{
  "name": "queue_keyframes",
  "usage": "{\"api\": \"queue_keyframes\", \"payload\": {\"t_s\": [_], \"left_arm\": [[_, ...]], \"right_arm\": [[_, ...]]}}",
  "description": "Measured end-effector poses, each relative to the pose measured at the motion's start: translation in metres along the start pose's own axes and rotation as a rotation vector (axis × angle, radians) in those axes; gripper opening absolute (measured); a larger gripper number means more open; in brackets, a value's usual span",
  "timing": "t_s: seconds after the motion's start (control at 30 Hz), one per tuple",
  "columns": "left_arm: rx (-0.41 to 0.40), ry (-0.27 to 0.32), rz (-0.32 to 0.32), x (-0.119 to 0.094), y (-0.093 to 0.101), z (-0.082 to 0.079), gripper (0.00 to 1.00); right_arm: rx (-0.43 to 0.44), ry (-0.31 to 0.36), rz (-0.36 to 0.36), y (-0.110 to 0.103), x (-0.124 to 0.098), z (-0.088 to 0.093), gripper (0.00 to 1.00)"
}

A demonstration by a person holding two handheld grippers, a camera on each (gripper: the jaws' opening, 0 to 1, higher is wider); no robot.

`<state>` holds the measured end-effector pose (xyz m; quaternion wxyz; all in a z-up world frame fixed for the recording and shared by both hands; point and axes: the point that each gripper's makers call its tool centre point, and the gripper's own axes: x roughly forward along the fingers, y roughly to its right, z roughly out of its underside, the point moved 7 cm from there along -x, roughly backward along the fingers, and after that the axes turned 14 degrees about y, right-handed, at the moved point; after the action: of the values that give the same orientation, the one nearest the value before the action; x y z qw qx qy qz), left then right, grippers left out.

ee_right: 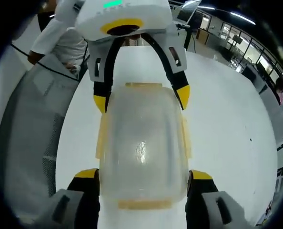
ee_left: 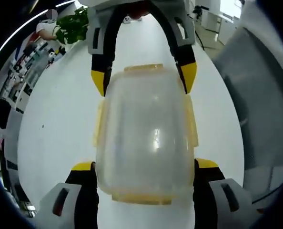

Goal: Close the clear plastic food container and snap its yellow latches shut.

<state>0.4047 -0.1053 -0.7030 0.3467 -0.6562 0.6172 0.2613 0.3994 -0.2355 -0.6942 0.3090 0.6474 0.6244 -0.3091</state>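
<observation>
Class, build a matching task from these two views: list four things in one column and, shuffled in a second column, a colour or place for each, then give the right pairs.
Things:
1. container
2. latches
3. table
4. plant

Descriptions:
A. white
B. green, at the table's far end in the left gripper view
C. clear, between both grippers' jaws
D. yellow, along the container's rim

Pairs: 1-C, 2-D, 3-A, 4-B
</observation>
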Motion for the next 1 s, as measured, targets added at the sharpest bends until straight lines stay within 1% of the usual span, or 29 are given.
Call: {"api": "queue_keyframes", "payload": {"t_s": [0.13,0.23,0.3,0.43,0.6,0.63,0.87,1.0], "left_arm": [[-0.003,0.001,0.013,0.002,-0.002,-0.001,0.81],[-0.009,0.013,0.029,0.002,-0.008,0.001,0.82],[-0.004,0.008,0.038,0.003,-0.013,0.002,0.82],[0.009,-0.014,0.048,0.003,-0.027,0.006,0.82],[0.023,-0.027,0.058,0.003,-0.048,0.010,0.83],[0.026,-0.031,0.059,0.004,-0.051,0.011,0.83],[0.033,-0.037,0.059,0.009,-0.080,0.011,0.83],[0.045,-0.053,0.066,0.012,-0.098,0.011,0.83]], "right_arm": [[-0.005,0.000,-0.013,0.002,-0.001,0.002,0.74],[-0.005,-0.005,-0.023,0.009,0.002,0.000,0.75],[-0.001,-0.007,-0.026,0.013,0.003,-0.002,0.75],[0.007,-0.003,-0.026,0.027,0.006,-0.005,0.75],[0.019,0.001,-0.024,0.046,0.010,-0.008,0.76],[0.019,0.002,-0.024,0.048,0.010,-0.008,0.76],[0.024,-0.005,-0.024,0.079,0.011,-0.007,0.76],[0.034,-0.007,-0.018,0.095,0.011,-0.007,0.77]]}}
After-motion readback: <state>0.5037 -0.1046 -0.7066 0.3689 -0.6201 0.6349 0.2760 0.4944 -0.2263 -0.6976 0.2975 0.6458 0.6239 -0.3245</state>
